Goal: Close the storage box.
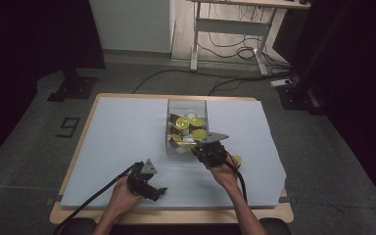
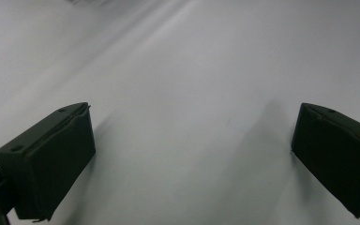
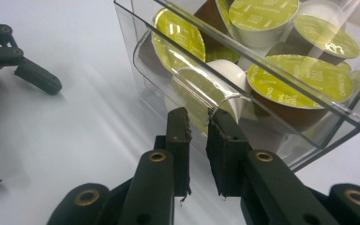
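right gripper (image 3: 198, 123) sits at the front lip of the clear capsule bin (image 1: 187, 105), fingers (image 3: 178, 140) nearly closed with a thin empty gap between them, likely lining up on the dispenser opening. bin is mid-bench (image 1: 117, 132), full of green-lidded capsules (image 3: 293, 84). left gripper (image 1: 157, 192) is parked low, fingers wide open over bare sheet. the high view adds one loose capsule (image 1: 237, 159) by the right hand.

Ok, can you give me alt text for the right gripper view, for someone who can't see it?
The right gripper, jaws nearly closed with a narrow gap, points at the front opening of a clear plastic box filled with coffee capsules with yellow-green lids. The left gripper lies farther off at upper left on the white table cover.
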### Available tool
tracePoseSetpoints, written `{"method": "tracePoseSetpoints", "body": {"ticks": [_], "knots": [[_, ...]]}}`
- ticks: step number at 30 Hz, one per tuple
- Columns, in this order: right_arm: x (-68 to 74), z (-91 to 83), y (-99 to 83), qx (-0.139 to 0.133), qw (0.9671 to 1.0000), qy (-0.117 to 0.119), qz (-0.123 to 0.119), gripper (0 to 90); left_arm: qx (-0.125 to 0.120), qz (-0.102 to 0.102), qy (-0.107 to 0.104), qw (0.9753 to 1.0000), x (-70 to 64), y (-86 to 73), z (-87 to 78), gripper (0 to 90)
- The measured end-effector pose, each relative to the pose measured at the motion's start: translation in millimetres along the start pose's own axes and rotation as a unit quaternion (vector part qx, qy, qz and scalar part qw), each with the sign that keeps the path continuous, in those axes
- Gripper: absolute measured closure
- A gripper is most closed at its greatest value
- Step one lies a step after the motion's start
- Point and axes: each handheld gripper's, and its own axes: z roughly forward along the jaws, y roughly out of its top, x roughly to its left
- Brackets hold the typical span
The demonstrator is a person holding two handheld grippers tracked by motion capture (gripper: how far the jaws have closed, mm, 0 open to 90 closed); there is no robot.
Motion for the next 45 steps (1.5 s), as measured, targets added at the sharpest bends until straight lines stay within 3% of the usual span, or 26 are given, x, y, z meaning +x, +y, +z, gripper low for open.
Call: {"method": "tracePoseSetpoints", "body": {"ticks": [45], "knots": [[-17.3,19.9,11.0,-0.01,0.9995,-0.027,0.011,78.3,-0.007,0.007,-0.002,1.0,2.1,-4.2,-1.5,0.0]]}}
